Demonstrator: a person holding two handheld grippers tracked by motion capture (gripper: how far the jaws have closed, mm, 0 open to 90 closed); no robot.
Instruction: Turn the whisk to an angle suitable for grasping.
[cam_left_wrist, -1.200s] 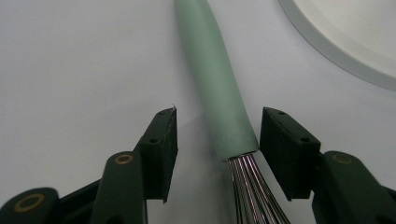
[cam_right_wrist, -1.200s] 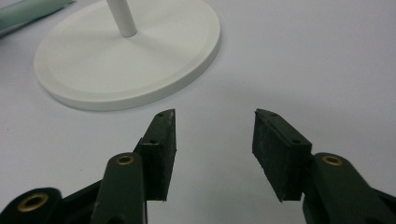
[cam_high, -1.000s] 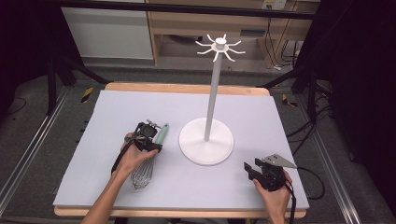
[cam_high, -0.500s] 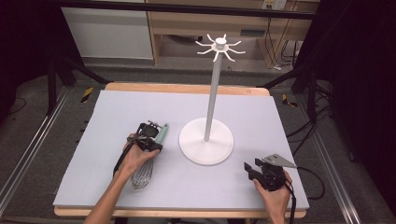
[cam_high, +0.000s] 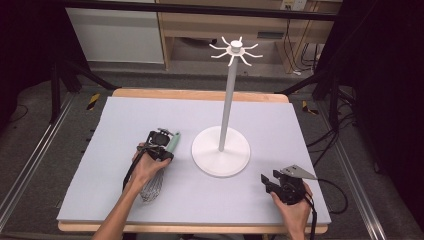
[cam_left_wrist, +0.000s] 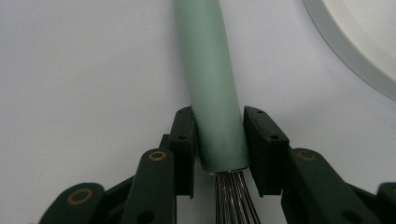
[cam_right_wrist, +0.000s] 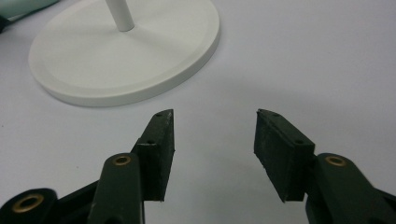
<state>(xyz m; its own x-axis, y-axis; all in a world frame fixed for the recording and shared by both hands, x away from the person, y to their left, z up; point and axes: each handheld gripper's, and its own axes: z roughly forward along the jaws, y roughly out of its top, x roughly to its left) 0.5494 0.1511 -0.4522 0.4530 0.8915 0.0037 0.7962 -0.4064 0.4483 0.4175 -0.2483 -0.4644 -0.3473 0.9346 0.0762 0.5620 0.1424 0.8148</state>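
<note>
A whisk lies on the grey mat left of the stand, its mint-green handle (cam_high: 174, 141) pointing away and its wire head (cam_high: 152, 189) toward the person. My left gripper (cam_high: 164, 149) is low over it. In the left gripper view my left gripper (cam_left_wrist: 218, 140) has just been closing, and both pads now press the sides of the handle (cam_left_wrist: 205, 60) just above the wires (cam_left_wrist: 232, 198). My right gripper (cam_high: 267, 181) rests near the front right of the mat. Its jaws (cam_right_wrist: 214, 140) have just been opening, and nothing is between them.
A white hook stand rises mid-table, with a round base (cam_high: 220, 157), a thin pole (cam_high: 229, 100) and a crown of hooks (cam_high: 233, 50). The base (cam_right_wrist: 126, 56) lies close ahead of my right gripper. The grey mat (cam_high: 125, 115) covers a wooden table.
Both hands keep their places and the whisk has not shifted. The jaws' movement is too small to make out in the high view.
</note>
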